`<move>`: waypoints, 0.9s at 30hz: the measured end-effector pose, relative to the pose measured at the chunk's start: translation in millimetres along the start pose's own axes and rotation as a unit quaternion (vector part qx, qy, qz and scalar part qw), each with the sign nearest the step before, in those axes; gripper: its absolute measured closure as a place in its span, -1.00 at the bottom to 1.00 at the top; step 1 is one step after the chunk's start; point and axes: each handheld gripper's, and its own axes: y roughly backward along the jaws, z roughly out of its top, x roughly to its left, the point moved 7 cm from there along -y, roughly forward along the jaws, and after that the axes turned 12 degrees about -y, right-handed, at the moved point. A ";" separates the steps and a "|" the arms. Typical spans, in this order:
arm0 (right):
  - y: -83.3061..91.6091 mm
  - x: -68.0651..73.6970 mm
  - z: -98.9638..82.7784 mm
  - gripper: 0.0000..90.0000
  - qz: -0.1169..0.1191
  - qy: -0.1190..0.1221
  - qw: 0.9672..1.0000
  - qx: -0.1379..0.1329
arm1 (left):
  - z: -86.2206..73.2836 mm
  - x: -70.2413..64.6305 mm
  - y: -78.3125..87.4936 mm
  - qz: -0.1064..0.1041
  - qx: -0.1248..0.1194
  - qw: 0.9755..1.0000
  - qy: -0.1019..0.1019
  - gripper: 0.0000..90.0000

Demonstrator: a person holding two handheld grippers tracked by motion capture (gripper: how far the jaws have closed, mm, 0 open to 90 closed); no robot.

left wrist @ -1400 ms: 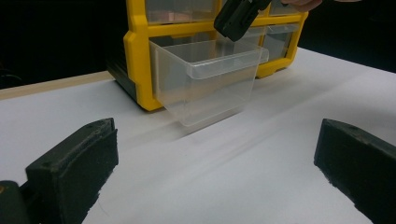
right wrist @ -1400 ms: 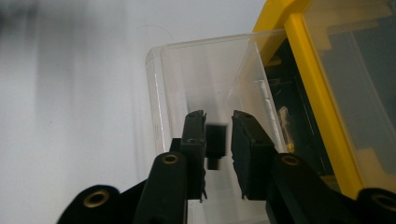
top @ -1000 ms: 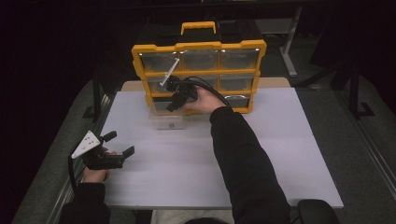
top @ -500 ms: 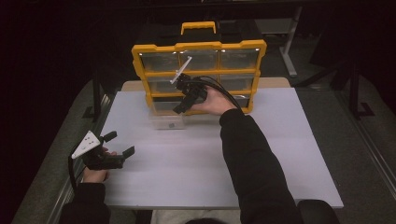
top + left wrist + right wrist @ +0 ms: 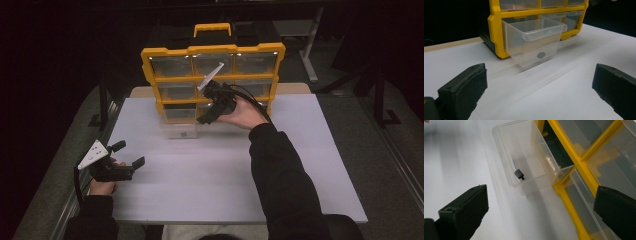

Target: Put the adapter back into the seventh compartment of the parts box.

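Clear plastic drawer [image 5: 524, 157] holds small, seemingly metal dark block [image 5: 519, 174]; both hand-held grippers gape

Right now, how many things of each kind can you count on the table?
Organizer: 1
Pulled-out clear drawer: 1
Small dark part in that drawer: 1
Grippers: 2, left and right, both open
Total: 5

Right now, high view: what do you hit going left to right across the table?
Left gripper, jaws open, low on the white table → clear plastic drawer pulled out of the yellow organiser cabinet → right gripper, jaws open, raised before the cabinet.
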 end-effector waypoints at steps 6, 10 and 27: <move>12.2 -3.9 -10.6 -1.00 -0.005 -0.007 1.000 -0.009 | -0.3 -0.1 -0.4 0.000 0.001 1.000 -0.001 -1.00; 19.0 -6.7 -18.0 -1.00 -0.007 -0.015 1.000 -0.014 | -0.7 -0.1 -0.5 0.001 0.002 1.000 0.001 -1.00; 41.5 -20.5 -51.7 -1.00 -0.019 -0.038 0.999 -0.029 | -1.9 -0.4 -1.4 0.002 0.006 1.000 0.001 -1.00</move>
